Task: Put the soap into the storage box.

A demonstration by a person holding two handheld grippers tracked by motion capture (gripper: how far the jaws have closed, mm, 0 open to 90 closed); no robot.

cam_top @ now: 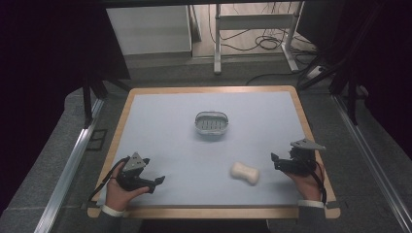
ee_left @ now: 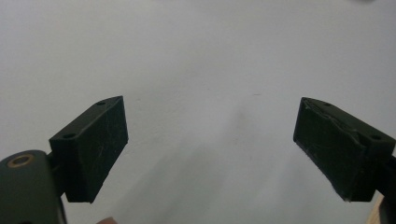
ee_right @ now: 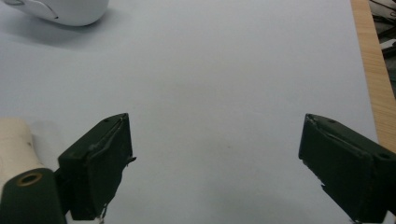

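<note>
Soap bar (cam_top: 245,173), cream-coloured and pinched in at the waist, lies on the pale blue mat (cam_top: 175,131) of the table, toward the near edge and right of centre. Its long axis runs roughly left to right across the table, dipping slightly toward the near edge at its right end. The right gripper (cam_top: 278,162) rests just to the right of it, close to the table's right edge, jaws pointing left toward the bar and spread wide with nothing between them. In the right gripper view the jaws stand far apart over bare mat, and the soap (ee_right: 14,147) shows beside the left jaw at the lower left, outside the gap rather than between the pads.

The left gripper (cam_top: 158,182) sits near the near left corner, well apart from the bar, its jaws also wide and empty; its own view (ee_left: 210,140) looks along them onto plain mat.

A clear soap dish (cam_top: 212,124) with a ribbed floor stands near the middle of the table, beyond the bar and a little to its left; its white rim (ee_right: 60,10) appears at the top left of the right gripper view.

The right hand is plainly the nearer one. Judging from this layout, it would need to shift toward the bar and square the jaws across its narrow waist before closing.
</note>
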